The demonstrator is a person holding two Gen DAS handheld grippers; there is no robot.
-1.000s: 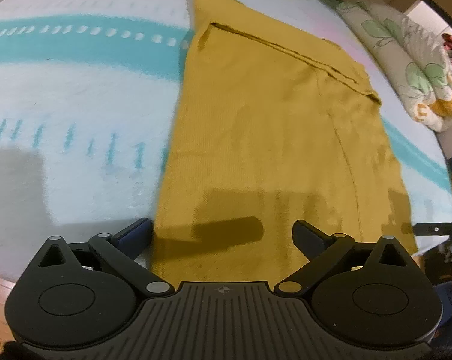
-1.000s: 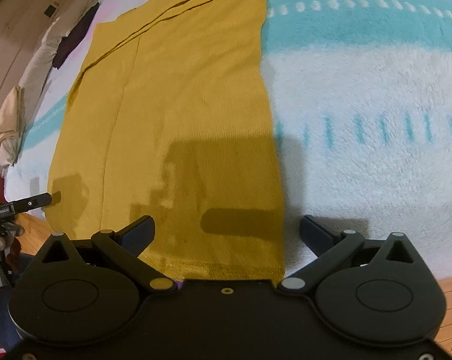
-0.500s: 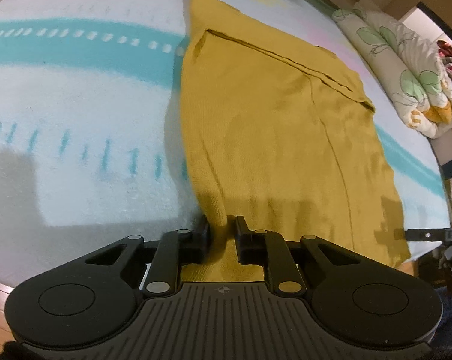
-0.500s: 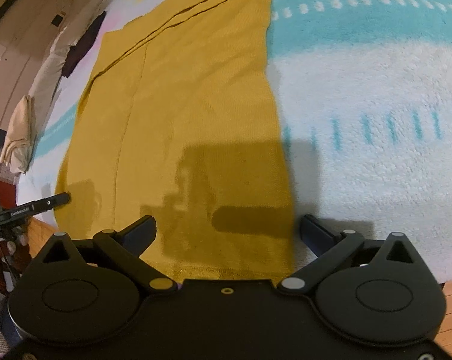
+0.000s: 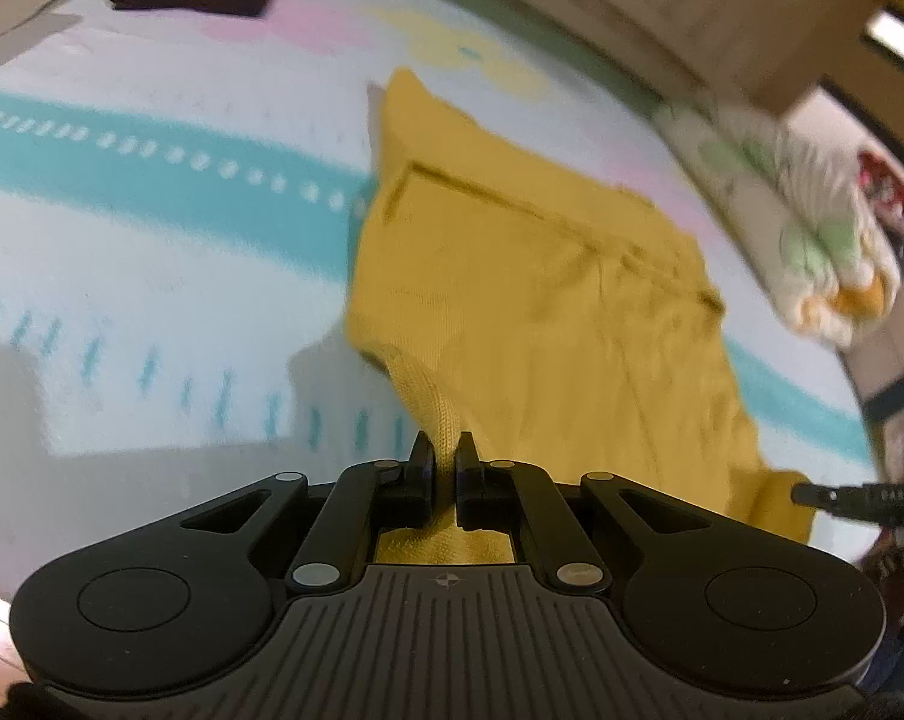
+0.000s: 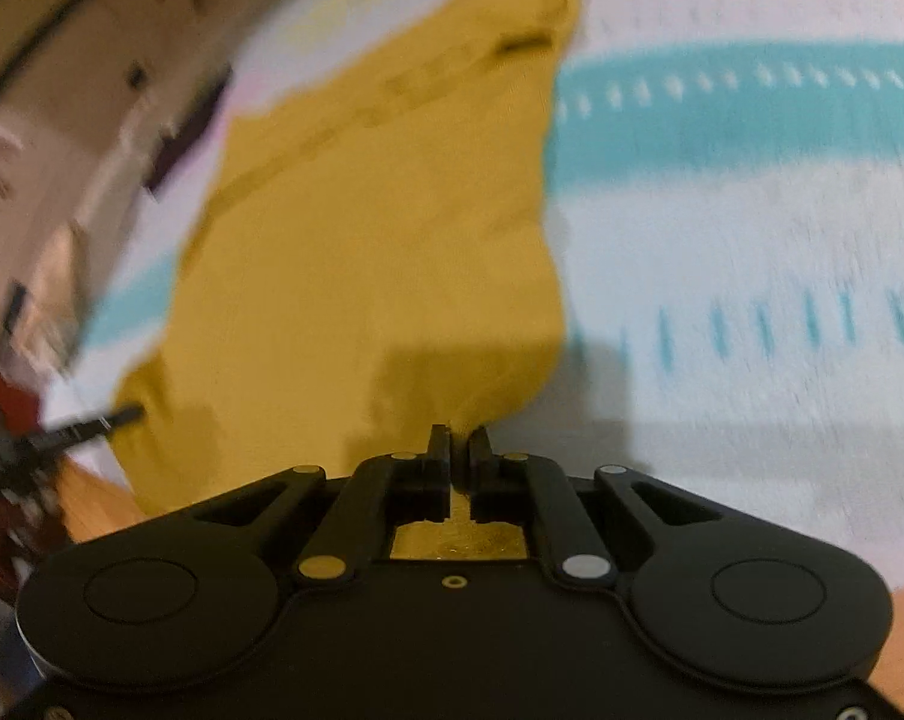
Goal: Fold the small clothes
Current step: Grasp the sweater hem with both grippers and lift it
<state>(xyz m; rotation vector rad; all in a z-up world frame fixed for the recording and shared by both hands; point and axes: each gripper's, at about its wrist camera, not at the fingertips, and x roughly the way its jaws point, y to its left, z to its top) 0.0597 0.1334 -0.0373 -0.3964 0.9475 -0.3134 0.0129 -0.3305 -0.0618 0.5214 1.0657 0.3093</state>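
On the left wrist view, the left gripper (image 5: 444, 455) pinches the near hem of the yellow garment (image 5: 547, 312) spread on the striped blanket (image 5: 152, 252); on the right wrist view, blurred, the right gripper (image 6: 459, 450), its jaws just closed, clamps the garment's (image 6: 362, 228) other near corner.

No text, label, brand or number could be read in either view. The black bar (image 5: 859, 495) at the right edge of the left wrist frame carried pale marks too blurred to make out, and the same bar (image 6: 86, 426) at the left of the right wrist frame showed none.
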